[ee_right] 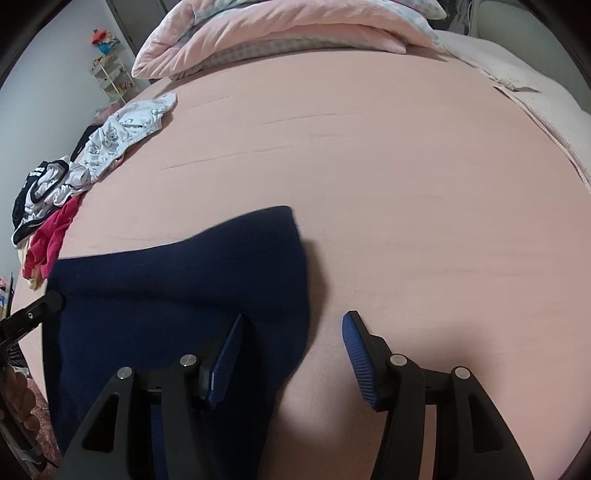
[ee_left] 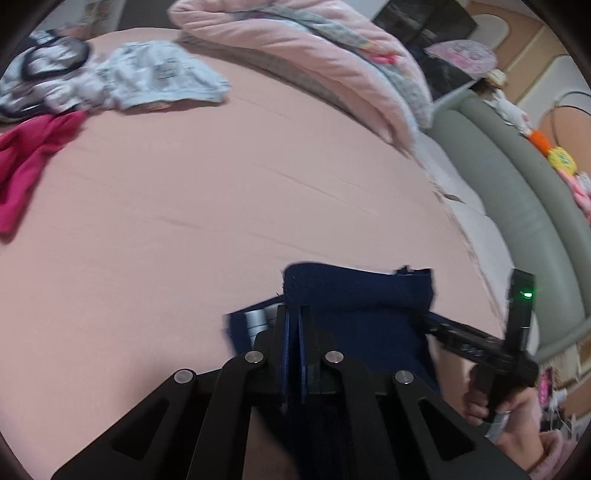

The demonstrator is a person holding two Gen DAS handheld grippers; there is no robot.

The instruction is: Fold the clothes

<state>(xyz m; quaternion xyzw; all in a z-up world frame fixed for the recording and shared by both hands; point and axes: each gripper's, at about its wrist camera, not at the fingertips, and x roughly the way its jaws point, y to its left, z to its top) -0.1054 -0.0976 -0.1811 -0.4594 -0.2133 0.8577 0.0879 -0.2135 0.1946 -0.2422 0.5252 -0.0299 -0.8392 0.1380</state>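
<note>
Navy cloth point(ee_right: 177, 295), a dark blue garment, is lying partly on the pink bedsheet point(ee_right: 406, 184) at the near side of the bed, its far corner resting flat toward the middle of the sheet in the right wrist view. The left gripper point(ee_left: 294, 325) is pinching an edge of this garment, its two blue-padded fingers closed together with the fabric between them and a fold of it standing up just beyond the tips. The right gripper point(ee_right: 291, 354) is hovering with its fingers spread wide apart: the left pad is sitting over the garment's right edge, the right pad over bare sheet (whether either pad is touching the surface cannot be told). In the left wrist view a hand point(ee_left: 495, 402) is gripping the handle of the other tool at the near right.

Farther out, a heap of unfolded clothes is waiting at the far left of the bed: a pale printed piece point(ee_right: 125, 129), a black and white piece point(ee_right: 40, 192) beside it, and a magenta garment point(ee_left: 26, 162) nearest. A folded pink quilt point(ee_right: 280, 33) is lying along the far edge. A grey padded headboard point(ee_left: 517, 206) is curving along the right side, with small toys point(ee_left: 557, 158) sitting on top.
</note>
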